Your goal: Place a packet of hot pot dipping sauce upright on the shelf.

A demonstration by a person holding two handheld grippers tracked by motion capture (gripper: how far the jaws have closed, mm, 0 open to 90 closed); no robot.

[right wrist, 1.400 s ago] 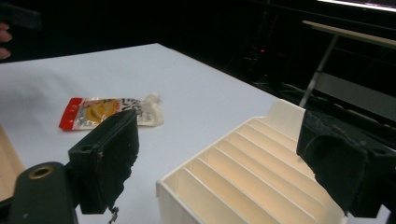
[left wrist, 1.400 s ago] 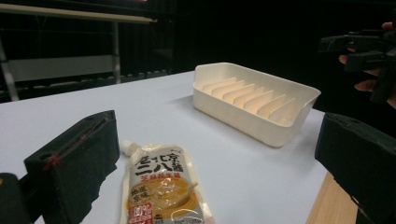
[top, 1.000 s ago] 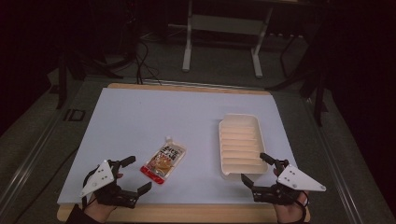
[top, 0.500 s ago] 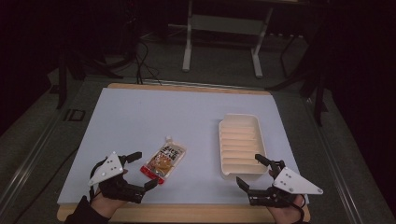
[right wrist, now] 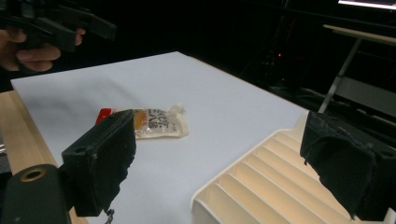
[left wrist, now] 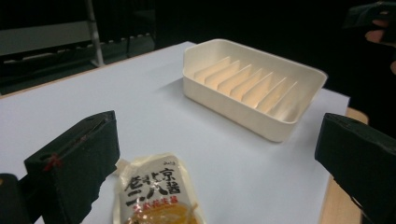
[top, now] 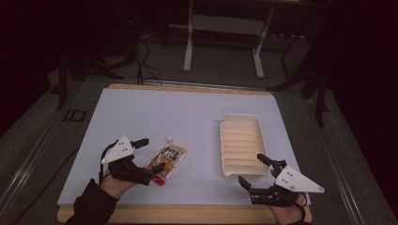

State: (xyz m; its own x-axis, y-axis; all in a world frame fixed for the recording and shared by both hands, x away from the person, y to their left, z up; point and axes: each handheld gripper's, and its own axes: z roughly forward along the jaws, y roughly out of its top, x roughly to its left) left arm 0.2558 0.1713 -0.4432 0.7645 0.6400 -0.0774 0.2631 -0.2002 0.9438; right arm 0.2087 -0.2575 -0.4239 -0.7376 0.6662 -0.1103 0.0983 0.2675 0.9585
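Note:
A flat sauce packet [top: 166, 159] with dark print and a red end lies on the white table cover, left of centre. It also appears in the left gripper view [left wrist: 156, 196] and the right gripper view [right wrist: 149, 123]. My left gripper [top: 151, 153] is open, one jaw on either side of the packet's near half, holding nothing. A cream ribbed tray [top: 241, 145] sits empty at the right, also in the gripper views [left wrist: 252, 88] [right wrist: 266, 186]. My right gripper [top: 251, 168] is open at the tray's near end, one jaw over its corner.
The white cover [top: 187, 117] lies on a wooden table whose edge [top: 187, 214] runs along the front. Beyond the far edge are a dark floor, cables and a metal stand [top: 223, 28]. Open surface lies between the packet and the tray.
My left gripper has moved right and forward, so its jaws now flank the packet. My right gripper has shifted left toward the tray's near end.

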